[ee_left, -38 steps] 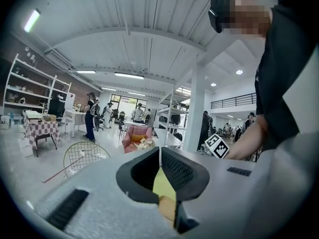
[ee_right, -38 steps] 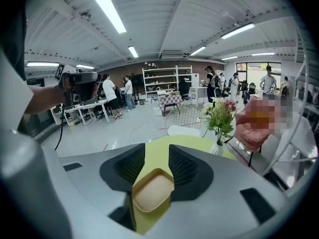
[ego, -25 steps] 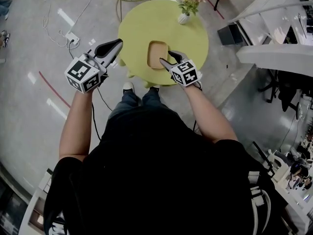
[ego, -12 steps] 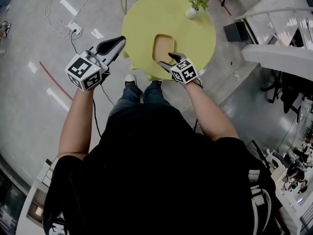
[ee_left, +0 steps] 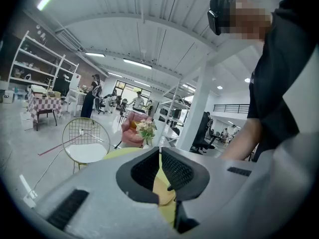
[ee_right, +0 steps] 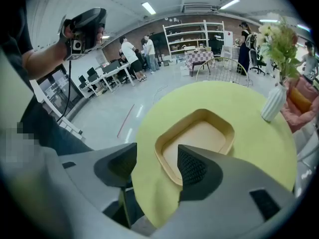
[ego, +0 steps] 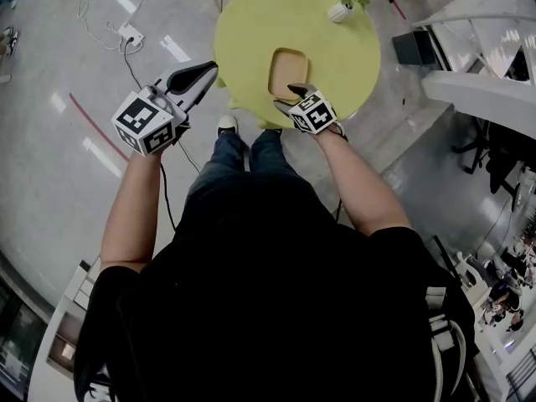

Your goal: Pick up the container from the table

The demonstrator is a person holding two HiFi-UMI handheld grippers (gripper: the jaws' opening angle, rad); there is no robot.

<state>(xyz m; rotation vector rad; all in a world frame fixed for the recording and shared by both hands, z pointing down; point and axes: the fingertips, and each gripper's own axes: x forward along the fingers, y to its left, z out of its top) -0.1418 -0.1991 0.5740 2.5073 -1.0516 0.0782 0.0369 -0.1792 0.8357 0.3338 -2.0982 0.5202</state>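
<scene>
Tan rounded-square shallow container (ego: 287,71) is sitting near the front edge of the round yellow-green table (ego: 251,23). I am holding the right gripper (ego: 287,99) just short of its near rim, jaws just opened wide, nothing between. Left gripper (ego: 201,75) is hanging clenched, empty, off the table's left.

White ribbed vase (ee_right: 274,102) holding pink and cream flowers (ee_right: 279,44): upright, at far right edge of round yellow-green table (ego: 251,23).
Wire chair (ee_left: 85,141), white seat pad: on floor just beyond far edge of table.
Pink armchair (ee_left: 130,131): behind the flowers, further back.
White socket block (ego: 128,33), possibly a power strip, pale cable (ego: 146,5) trailing away: on floor, left of table.
Red line (ego: 90,124) on grey floor: well left of table.
White open shelving (ee_right: 194,34) against back wall; checked-cloth stand (ee_right: 200,59) in front.
Several people (ee_right: 132,51) near desks, distant.
</scene>
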